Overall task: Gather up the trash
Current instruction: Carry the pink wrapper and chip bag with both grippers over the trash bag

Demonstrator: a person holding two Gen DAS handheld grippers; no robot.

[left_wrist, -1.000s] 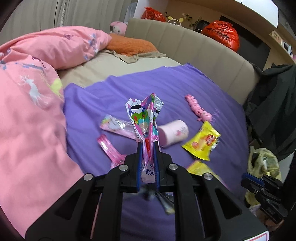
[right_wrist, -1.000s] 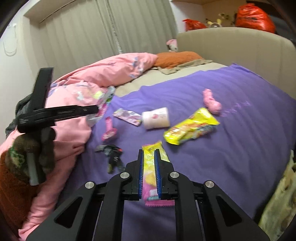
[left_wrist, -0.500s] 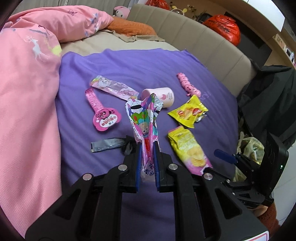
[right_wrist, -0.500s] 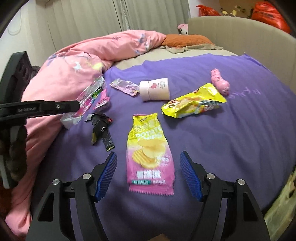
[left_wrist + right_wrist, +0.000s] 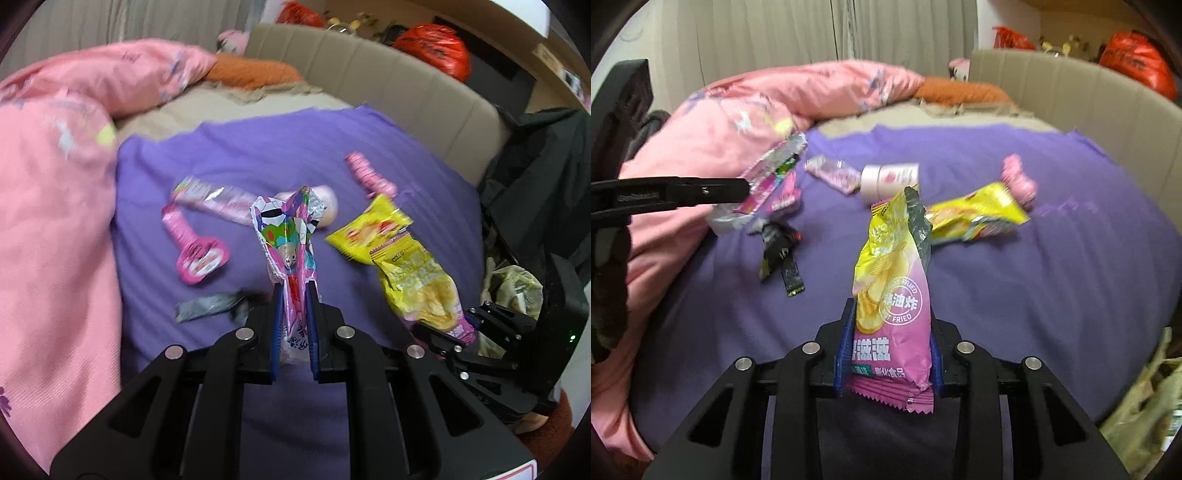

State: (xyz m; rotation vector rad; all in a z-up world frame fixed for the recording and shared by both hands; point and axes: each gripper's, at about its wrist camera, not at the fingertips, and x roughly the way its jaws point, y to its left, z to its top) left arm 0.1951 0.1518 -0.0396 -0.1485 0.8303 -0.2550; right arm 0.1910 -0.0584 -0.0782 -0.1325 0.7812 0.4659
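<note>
Your right hand-held gripper (image 5: 888, 350) is clamped on the potato chip bag (image 5: 892, 295); your left hand-held gripper (image 5: 293, 325) grips a colorful cartoon wrapper (image 5: 288, 236) above the purple bedspread (image 5: 258, 155).

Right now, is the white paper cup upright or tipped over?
Tipped over: the white paper cup lies on its side on the purple bedsheet.
</note>
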